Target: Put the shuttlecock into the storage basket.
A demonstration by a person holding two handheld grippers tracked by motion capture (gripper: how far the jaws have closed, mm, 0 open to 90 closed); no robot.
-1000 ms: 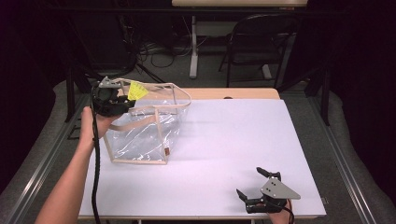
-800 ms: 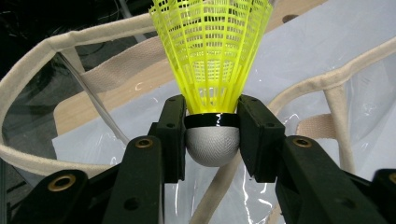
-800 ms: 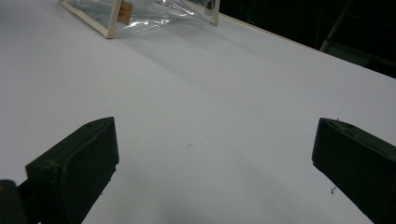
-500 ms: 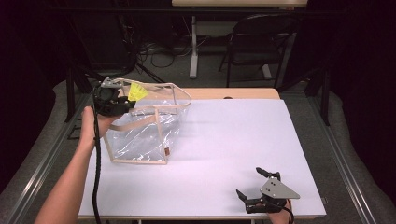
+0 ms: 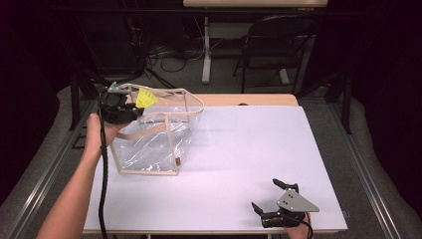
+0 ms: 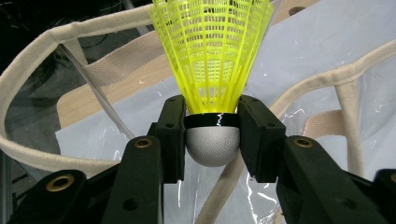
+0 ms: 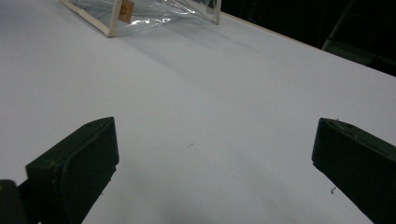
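Note:
A yellow shuttlecock point(image 6: 212, 65) with a grey cork head is clamped between the pads of my left gripper point(image 6: 212, 135), skirt pointing away from me. In the high view that left gripper point(image 5: 130, 110) hovers at the far-left corner of a clear plastic bag point(image 5: 154, 144) with beige fabric trim and handles, and the shuttlecock point(image 5: 146, 97) sits just over the bag's open top. My right gripper point(image 5: 267, 195) rests near the table's front right edge, jaws spread wide with nothing between them; its view looks over the white table point(image 7: 210, 107) toward the bag point(image 7: 140, 11).
The white table point(image 5: 249, 149) spreads between the bag and my right gripper. A wooden strip point(image 5: 249, 99) runs along the far edge. Behind it stand a chair point(image 5: 273, 45), table legs and cables on the floor.

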